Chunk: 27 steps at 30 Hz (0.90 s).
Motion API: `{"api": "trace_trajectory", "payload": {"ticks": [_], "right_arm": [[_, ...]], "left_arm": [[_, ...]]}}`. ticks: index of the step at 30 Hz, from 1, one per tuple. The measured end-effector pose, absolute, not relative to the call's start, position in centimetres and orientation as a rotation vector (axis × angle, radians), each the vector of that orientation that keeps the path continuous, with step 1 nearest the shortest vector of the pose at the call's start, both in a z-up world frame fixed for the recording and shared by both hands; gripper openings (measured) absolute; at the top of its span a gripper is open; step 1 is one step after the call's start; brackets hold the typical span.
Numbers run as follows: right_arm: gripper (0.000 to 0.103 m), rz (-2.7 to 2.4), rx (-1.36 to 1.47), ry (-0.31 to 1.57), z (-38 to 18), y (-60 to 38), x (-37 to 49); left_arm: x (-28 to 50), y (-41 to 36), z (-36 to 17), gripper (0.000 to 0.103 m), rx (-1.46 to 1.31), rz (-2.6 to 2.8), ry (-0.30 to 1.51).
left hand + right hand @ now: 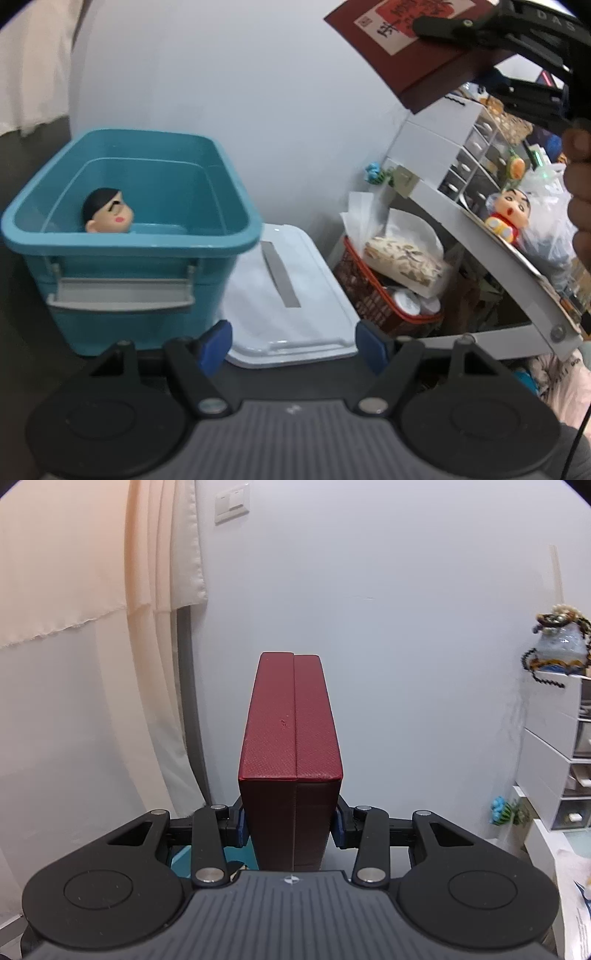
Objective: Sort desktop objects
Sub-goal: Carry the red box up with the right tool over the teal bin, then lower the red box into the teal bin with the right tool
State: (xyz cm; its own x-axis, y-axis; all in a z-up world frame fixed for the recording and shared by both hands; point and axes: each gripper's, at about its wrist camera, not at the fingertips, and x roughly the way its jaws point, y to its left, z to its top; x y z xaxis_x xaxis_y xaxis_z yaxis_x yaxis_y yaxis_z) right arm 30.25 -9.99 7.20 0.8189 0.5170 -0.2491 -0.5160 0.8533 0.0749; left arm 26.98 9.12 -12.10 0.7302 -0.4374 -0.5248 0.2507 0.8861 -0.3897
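The right gripper (290, 825) holds a dark red box (291, 738) between its blue-padded fingers (240, 827), which press on the box's two broad sides near its near end. The box stands on edge, its narrow textured side with a centre seam facing up, and it reaches forward toward a pale wall. In the left wrist view the same red box (413, 48) shows high at the upper right, its cover bearing a cream label with red and black characters, with the black right gripper (491, 37) clamped on it and part of a hand (580, 192) behind.

The left gripper (291, 345) has nothing between its fingers (216, 345); they stand wide and are opening slightly. Ahead of it sits a teal plastic bin (122, 236) with a grey handle, and a doll's head (107, 216) with black hair lies inside. Just right of the bin, touching it, lies a white lid (295, 295) with a grey strip. Farther right are a red mesh basket (373, 291) of packets and a white shelf carrying a cartoon boy figurine (508, 214).
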Motion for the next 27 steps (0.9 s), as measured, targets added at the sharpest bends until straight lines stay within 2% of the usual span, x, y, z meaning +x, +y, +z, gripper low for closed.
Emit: {"api": "trace_trajectory", "payload": {"ticks": [8,12,27], "right_arm": [[0.044,0.59,0.001,0.289,7.8,-7.8,31.3],[0.044,0.621,0.115,0.366,8.1,-7.6,32.4],[0.044,0.641,0.057,0.396,7.5,-4.4,34.1]], "left_arm": [[27.0,10.5,-11.8,0.077,-0.315,-0.36,0.643],[27.0,11.0,-11.8,0.077,-0.32,-0.349,0.643],[27.1,12.6,-12.1,0.077,-0.365,-0.341,0.651]]}}
